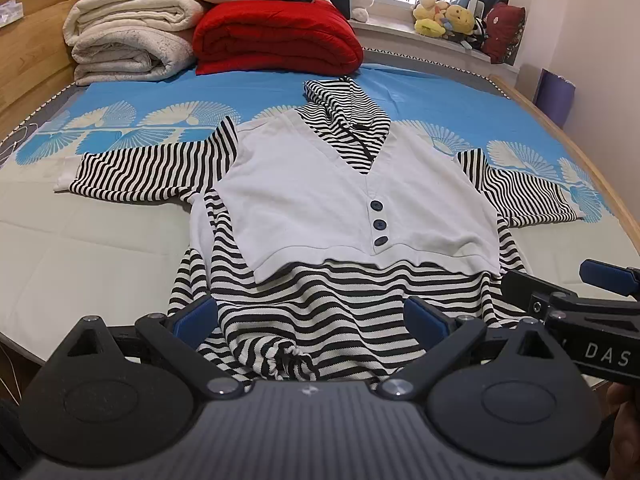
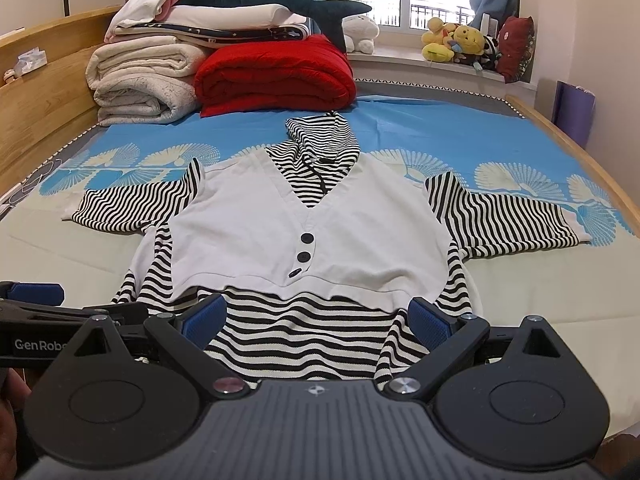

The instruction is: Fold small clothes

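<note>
A small black-and-white striped hoodie with a white vest front (image 1: pixel 320 196) lies spread flat on the bed, sleeves out to both sides, hood at the far end; it also shows in the right wrist view (image 2: pixel 280 232). My left gripper (image 1: pixel 312 318) is open over the striped hem, nothing between its blue pads. My right gripper (image 2: pixel 318 318) is open just above the hem's right part, empty. Each gripper shows at the edge of the other's view: the right one (image 1: pixel 592 292) and the left one (image 2: pixel 48 304).
Folded white blankets (image 1: pixel 128 36) and a red quilt (image 1: pixel 276 36) are stacked at the bed's far end, with a plush shark on top. Wooden bed frame (image 1: pixel 24 60) runs along the left and right. Soft toys (image 1: pixel 448 18) sit on the windowsill.
</note>
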Action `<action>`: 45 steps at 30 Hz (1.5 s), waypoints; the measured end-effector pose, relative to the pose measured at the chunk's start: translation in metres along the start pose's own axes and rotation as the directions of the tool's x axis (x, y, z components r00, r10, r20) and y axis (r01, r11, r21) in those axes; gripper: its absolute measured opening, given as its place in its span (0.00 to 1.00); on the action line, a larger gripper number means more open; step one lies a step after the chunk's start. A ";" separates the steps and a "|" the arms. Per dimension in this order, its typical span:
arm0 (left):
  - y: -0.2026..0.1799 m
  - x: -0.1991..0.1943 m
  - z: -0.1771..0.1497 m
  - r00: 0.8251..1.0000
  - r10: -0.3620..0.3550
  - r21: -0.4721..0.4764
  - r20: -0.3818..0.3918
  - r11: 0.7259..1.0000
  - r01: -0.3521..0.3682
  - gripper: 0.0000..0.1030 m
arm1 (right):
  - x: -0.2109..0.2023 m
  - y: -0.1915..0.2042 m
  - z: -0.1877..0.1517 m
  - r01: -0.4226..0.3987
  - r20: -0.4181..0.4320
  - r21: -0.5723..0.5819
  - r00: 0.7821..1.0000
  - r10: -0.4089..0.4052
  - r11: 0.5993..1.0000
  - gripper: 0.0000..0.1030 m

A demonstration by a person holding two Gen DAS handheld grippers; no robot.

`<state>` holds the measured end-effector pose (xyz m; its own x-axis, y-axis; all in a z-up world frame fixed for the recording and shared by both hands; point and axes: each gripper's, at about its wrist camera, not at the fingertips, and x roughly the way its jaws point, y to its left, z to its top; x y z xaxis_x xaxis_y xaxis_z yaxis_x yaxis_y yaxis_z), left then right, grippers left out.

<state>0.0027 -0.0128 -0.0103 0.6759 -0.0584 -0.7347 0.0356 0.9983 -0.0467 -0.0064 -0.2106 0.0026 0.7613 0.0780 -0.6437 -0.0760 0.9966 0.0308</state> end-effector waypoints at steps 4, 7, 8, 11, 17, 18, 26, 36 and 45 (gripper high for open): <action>0.000 0.000 0.000 1.000 0.000 0.001 -0.001 1.000 0.000 0.97 | 0.000 0.000 0.000 0.001 0.001 -0.001 1.000 -0.001 1.000 0.94; 0.000 0.000 0.000 1.000 0.000 0.000 -0.001 1.000 0.000 0.97 | 0.000 0.000 0.000 0.001 0.000 0.000 1.000 -0.001 1.000 0.94; 0.000 0.000 0.000 1.000 0.000 0.000 -0.001 1.000 0.000 0.97 | 0.000 0.000 0.000 0.001 0.000 0.000 1.000 -0.001 1.000 0.94; 0.000 0.000 0.000 1.000 0.000 0.002 0.000 1.000 0.000 0.97 | 0.000 0.000 0.000 0.001 0.001 -0.001 1.000 -0.001 1.000 0.94; -0.001 0.000 -0.001 1.000 0.000 0.001 -0.001 1.000 0.000 0.97 | 0.000 0.000 0.000 0.001 0.000 0.000 1.000 -0.001 1.000 0.94; 0.000 0.000 -0.001 1.000 0.000 0.000 -0.001 1.000 0.000 0.97 | 0.000 0.000 0.000 0.001 0.001 0.000 1.000 -0.001 1.000 0.94; -0.002 0.001 -0.002 1.000 0.020 0.041 0.022 0.999 -0.021 0.97 | 0.003 -0.001 -0.002 0.018 0.014 -0.002 1.000 -0.018 1.000 0.93; 0.008 -0.028 -0.008 0.988 0.030 0.068 0.154 0.997 -0.041 0.97 | -0.010 -0.006 0.000 0.043 0.098 0.063 0.994 -0.049 0.997 0.87; 0.017 -0.003 -0.031 0.965 0.010 0.211 0.263 0.975 -0.067 0.83 | -0.033 -0.011 0.002 0.121 0.190 0.033 0.974 -0.125 0.992 0.87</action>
<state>-0.0212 0.0038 -0.0302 0.8461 -0.0454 -0.5311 0.1444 0.9786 0.1464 -0.0291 -0.2244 0.0253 0.8730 -0.0443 -0.4858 0.0382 0.9990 -0.0224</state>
